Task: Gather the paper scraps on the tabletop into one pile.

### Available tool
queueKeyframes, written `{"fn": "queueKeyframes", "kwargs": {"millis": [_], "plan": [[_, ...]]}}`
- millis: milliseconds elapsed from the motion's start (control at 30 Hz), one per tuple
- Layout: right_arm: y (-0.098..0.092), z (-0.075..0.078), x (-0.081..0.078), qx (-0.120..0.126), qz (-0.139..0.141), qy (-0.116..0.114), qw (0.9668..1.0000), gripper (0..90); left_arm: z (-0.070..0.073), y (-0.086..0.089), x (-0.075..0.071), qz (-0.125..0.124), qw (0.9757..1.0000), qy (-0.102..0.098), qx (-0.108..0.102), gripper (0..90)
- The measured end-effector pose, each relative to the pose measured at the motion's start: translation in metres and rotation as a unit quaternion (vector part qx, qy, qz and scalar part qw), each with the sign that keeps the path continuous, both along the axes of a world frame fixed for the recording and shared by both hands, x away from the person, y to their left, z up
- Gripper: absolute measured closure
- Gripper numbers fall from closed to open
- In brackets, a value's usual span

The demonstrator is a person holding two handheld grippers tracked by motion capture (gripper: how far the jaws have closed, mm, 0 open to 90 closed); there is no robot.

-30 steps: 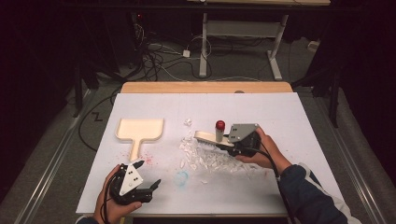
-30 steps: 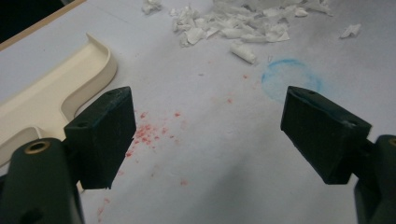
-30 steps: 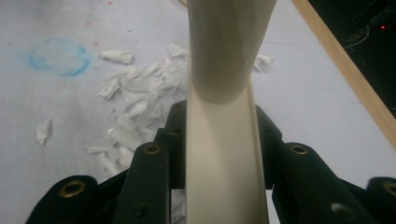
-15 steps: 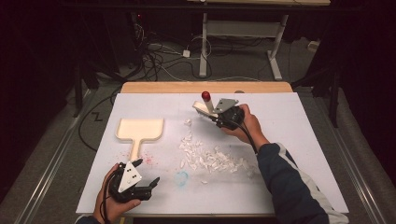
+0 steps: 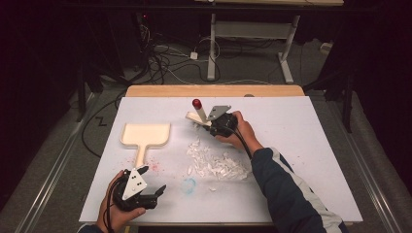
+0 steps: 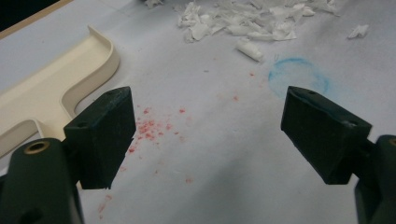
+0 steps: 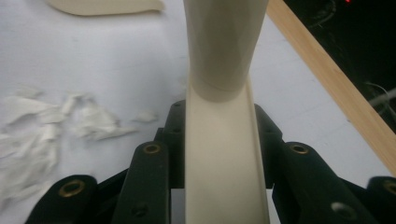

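My right gripper (image 5: 208,119) is shut on the cream handle of a sweeping tool (image 5: 195,116) with a red knob (image 5: 197,103) at its far end. It hovers just beyond a heap of torn white paper scraps (image 5: 214,162). In the right gripper view the cream handle (image 7: 224,46) runs straight up between the jaws, with scraps (image 7: 56,121) to the left. A cream dustpan (image 5: 145,136) lies flat at the left of the white sheet. My left gripper (image 5: 153,179) rests open near the front edge, jaws wide apart (image 6: 205,130) over bare sheet, with the dustpan (image 6: 56,88) beside it.
The white sheet (image 5: 301,141) covers a wooden table whose far edge (image 5: 214,91) shows. A blue ring mark (image 5: 189,184) and red specks (image 5: 154,166) stain the sheet near the left gripper. Cables and table legs lie on the floor beyond.
My right gripper has carried the tool from over the scrap heap to its far side, away from the person and a little left. The left gripper has stayed put.
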State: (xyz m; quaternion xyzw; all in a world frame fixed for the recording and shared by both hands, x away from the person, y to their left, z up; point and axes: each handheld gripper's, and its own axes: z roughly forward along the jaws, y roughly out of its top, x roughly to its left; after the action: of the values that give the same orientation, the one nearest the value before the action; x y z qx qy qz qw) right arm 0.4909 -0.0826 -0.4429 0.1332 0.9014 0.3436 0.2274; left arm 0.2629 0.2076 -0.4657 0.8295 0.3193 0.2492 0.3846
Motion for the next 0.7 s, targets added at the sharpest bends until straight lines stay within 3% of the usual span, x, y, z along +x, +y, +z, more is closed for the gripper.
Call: {"fn": "queueKeyframes", "kwargs": {"millis": [133,200,300,367,533,633,700], "plan": [[-0.006,0.001,-0.015,0.011,0.052,0.019,0.9984,67.9,0.000,0.000,-0.001,-0.002,1.0000,0.001,0.001,17.1],[-0.010,0.000,-0.029,0.005,0.079,0.018,0.9967,67.7,0.001,0.000,-0.002,-0.004,1.0000,0.000,0.005,17.1],[-0.023,0.001,-0.050,0.007,0.119,0.029,0.9924,67.7,0.001,0.000,-0.003,-0.001,1.0000,-0.001,0.000,17.1],[-0.033,0.004,-0.061,0.011,0.155,0.031,0.9873,67.7,0.002,0.001,-0.004,-0.001,1.0000,0.000,-0.003,17.1],[-0.050,0.011,-0.089,0.008,0.175,0.028,0.9841,68.2,0.002,0.000,-0.004,-0.001,1.0000,0.001,-0.001,17.1],[-0.056,0.020,-0.094,0.013,0.167,0.009,0.9858,68.2,0.002,-0.001,-0.003,-0.003,1.0000,-0.001,-0.001,17.1],[-0.059,0.028,-0.089,0.023,0.145,-0.004,0.9891,68.3,0.003,-0.002,-0.003,-0.004,1.0000,-0.002,-0.001,17.1]]}}
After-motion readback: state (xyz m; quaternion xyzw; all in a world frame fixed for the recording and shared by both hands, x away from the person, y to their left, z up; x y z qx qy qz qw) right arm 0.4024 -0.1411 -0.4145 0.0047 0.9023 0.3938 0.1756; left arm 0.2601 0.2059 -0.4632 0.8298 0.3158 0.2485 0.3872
